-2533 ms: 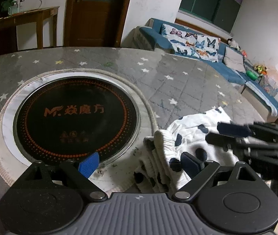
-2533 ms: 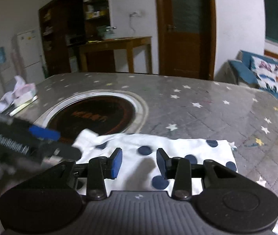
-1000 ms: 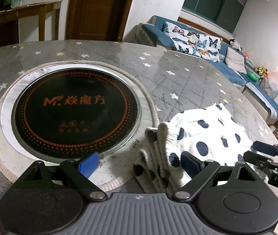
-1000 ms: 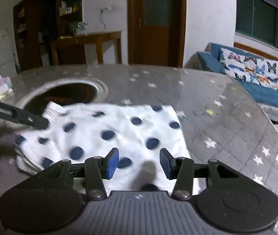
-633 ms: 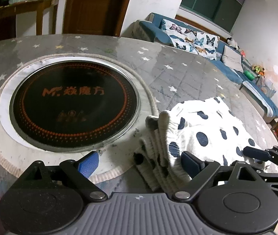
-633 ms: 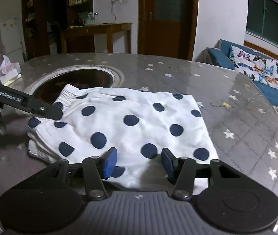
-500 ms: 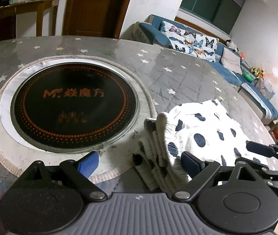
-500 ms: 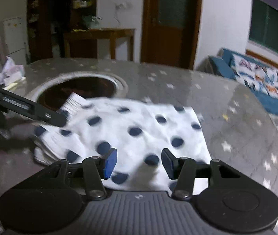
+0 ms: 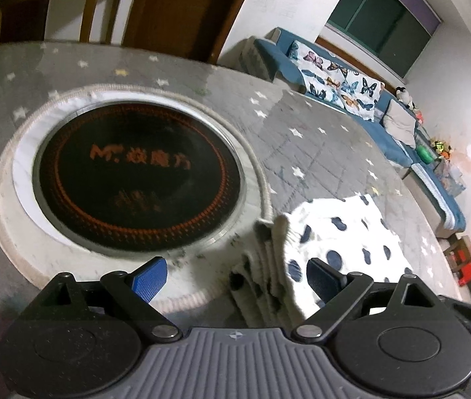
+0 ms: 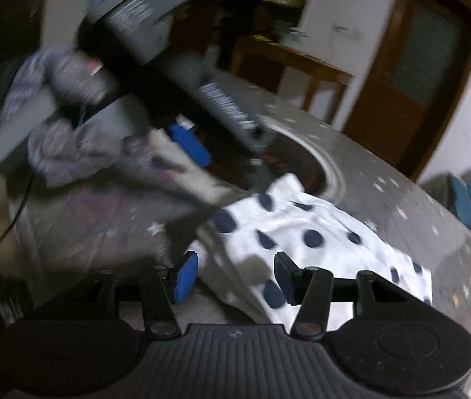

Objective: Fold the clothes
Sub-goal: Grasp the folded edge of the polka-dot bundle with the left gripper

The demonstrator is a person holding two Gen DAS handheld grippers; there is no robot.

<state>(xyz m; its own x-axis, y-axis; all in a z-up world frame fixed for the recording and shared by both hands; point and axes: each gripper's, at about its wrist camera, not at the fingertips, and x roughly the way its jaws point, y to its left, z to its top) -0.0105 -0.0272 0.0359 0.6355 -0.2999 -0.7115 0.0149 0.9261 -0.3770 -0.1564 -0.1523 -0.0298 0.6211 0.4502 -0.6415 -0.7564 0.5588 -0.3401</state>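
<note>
A living room at night, seen over a round table (image 9: 318,139) covered in a grey quilted cloth with white stars.

Nearest in the left wrist view is the left gripper (image 9: 235,274), its blue-padded fingers spread wide with nothing clamped between them. The bunched, ribbed waistband end of a white garment with navy polka dots (image 9: 345,232) sits in the gap, closer to the right-hand finger; whether that finger touches the fabric cannot be told. Beyond it the garment lies spread flat toward the table's right edge. To the left, a black round induction hob (image 9: 139,179) with orange lettering is set into the tabletop inside a pale ring. Farther back stand a blue sofa (image 9: 361,99) with butterfly cushions, a wooden door and a dark window.

In the right wrist view, which is motion-blurred, the right gripper (image 10: 232,277) is also open, moderately wide, holding nothing. Its fingers straddle the near edge of the polka-dot garment (image 10: 302,232), and contact cannot be judged. Behind, the left gripper (image 10: 195,146) appears as a blurred shape at the waistband end.

The step looks like taking hold of the garment for the next fold. To do it well, each gripper should probably close on all layers at its edge, so the stacked cloth lifts together without sliding apart
</note>
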